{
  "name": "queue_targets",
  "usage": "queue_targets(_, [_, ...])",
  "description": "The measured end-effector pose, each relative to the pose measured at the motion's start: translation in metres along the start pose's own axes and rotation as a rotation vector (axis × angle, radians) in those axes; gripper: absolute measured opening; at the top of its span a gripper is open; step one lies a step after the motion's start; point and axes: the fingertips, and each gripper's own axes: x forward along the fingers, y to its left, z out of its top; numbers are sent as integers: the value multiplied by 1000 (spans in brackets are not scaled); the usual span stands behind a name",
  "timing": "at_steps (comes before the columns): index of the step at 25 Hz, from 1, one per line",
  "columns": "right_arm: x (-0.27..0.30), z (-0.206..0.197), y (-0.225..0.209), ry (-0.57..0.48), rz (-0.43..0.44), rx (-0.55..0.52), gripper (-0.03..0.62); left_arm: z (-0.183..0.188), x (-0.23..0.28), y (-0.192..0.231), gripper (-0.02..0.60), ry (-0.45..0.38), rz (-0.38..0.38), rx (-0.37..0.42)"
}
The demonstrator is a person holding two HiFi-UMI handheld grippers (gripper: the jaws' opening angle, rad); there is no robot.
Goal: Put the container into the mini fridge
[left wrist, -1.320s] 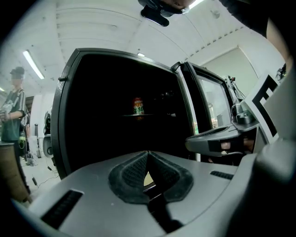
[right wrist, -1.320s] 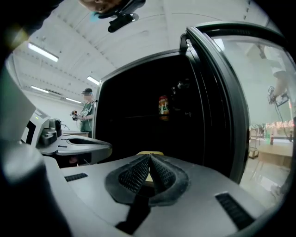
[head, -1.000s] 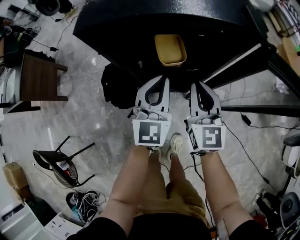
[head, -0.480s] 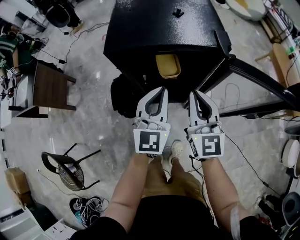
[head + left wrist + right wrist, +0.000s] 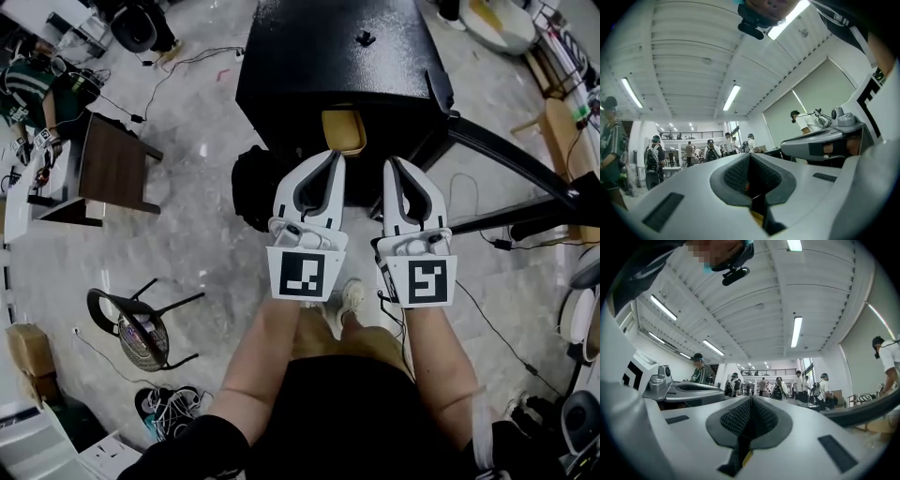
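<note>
Now mid-frame: white left gripper [image 5: 334,157] and white right gripper [image 5: 390,162] abreast, both closed, empty; yellow rectangular container [image 5: 343,129] just above, at black mini fridge's [image 5: 328,56] lower edge.

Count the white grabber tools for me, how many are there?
2. The left white two-jaw gripper sits at the head view's left, the right white two-jaw gripper beside it, both pointing at the black mini fridge. No others show.
</note>
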Motion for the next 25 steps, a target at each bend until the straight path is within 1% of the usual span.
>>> queue_targets(5, [6, 44, 7, -68, 22, -42, 35, 33, -5, 18, 23, -45, 26, 25])
queue_targets(12, [8, 92, 11, -139, 20, -79, 35, 73, -11, 37, 23, -103, 55, 56])
queue_targets(15, [7, 101, 18, -145, 40, -105, 35, 86, -16, 39, 23, -124, 64, 63])
queue_targets(19, [0, 110, 24, -171, 58, -110, 35, 97, -22, 36, 23, -140, 72, 70])
queue_targets(25, [-7, 113, 24, -192, 79, -112, 35, 103, -26, 27, 23, -151, 77, 69])
